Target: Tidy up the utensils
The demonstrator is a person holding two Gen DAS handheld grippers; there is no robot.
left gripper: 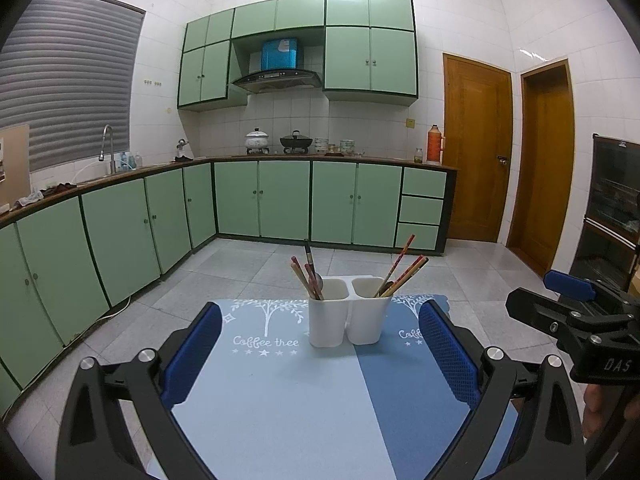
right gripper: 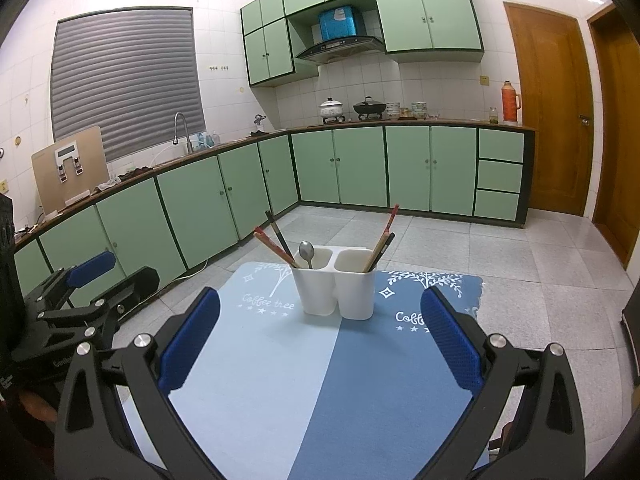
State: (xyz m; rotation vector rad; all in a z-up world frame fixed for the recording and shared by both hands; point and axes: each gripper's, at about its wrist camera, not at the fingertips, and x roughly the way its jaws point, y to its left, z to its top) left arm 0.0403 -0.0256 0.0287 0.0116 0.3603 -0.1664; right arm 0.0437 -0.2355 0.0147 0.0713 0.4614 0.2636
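My left gripper point(left gripper: 320, 360) and right gripper point(right gripper: 320, 338) both stand spread wide, holding nothing. The white plastic two-compartment utensil holder point(right gripper: 335, 290) sits ahead of my fingers on the two-tone blue placemat point(right gripper: 280, 380), well apart from them. Left compartment: chopsticks point(right gripper: 276, 246), metal spoon point(right gripper: 307, 251). Right compartment: chopsticks only.

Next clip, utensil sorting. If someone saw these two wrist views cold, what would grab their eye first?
Probably the white two-compartment utensil holder standing mid-table on the two-tone blue mat: chopsticks and a spoon in its left cup, more chopsticks in its right. Next, the blue-padded left gripper and right gripper, both open and empty, framing it, with mint-green kitchen cabinets behind.
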